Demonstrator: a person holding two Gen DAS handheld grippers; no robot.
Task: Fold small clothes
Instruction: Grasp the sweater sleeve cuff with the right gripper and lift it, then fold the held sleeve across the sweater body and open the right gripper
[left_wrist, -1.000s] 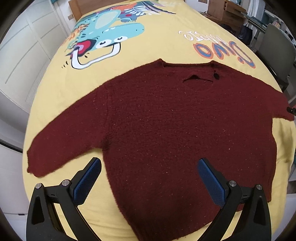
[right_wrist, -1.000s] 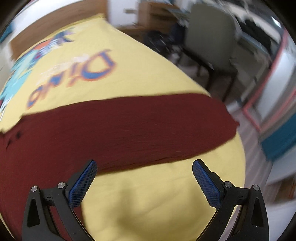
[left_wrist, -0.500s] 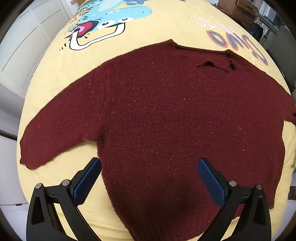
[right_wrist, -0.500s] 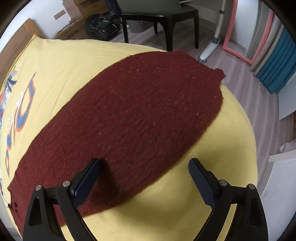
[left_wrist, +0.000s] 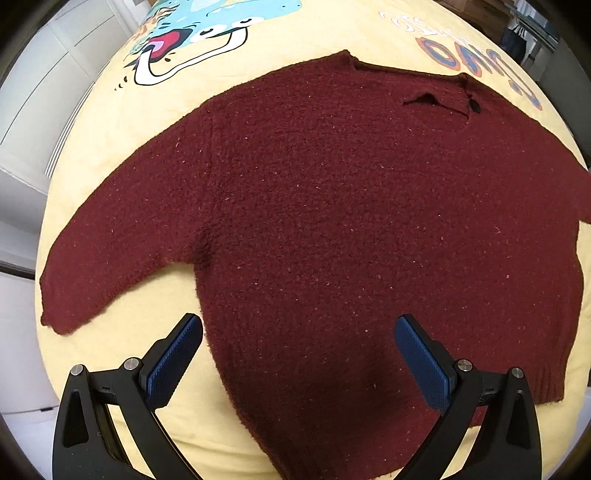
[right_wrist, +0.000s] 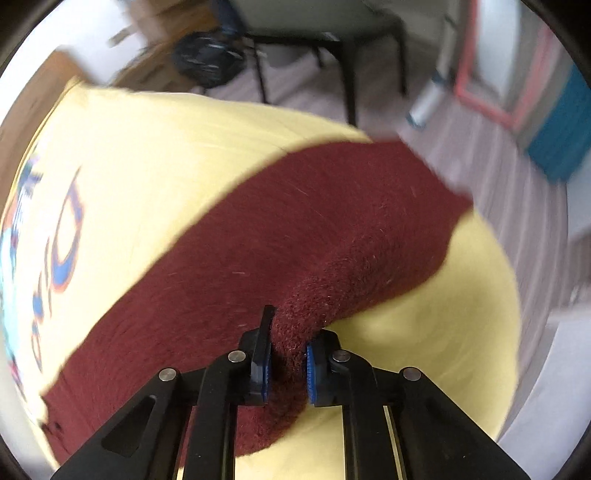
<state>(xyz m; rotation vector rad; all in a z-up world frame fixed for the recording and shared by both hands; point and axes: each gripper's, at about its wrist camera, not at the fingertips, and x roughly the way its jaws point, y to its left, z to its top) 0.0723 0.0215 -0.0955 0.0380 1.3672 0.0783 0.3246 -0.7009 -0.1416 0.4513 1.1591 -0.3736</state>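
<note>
A dark red knit sweater (left_wrist: 332, 221) lies flat and face up on a yellow printed sheet (left_wrist: 110, 118), sleeves spread to both sides. My left gripper (left_wrist: 295, 354) is open and hovers over the sweater's lower hem, touching nothing. In the right wrist view my right gripper (right_wrist: 286, 365) is shut on the near edge of the sweater's right sleeve (right_wrist: 332, 229), which bunches up into a ridge between the blue pads.
The yellow sheet (right_wrist: 147, 158) carries a cartoon dinosaur print (left_wrist: 195, 40) and coloured lettering (left_wrist: 472, 62). White cabinets (left_wrist: 33, 92) stand at the left. A dark chair (right_wrist: 317, 29) and a black bag (right_wrist: 207, 59) sit on the floor beyond the sheet's edge.
My right gripper closed on the sleeve edge and pinched it into a ridge. My left gripper moved forward over the sweater's body, still open.
</note>
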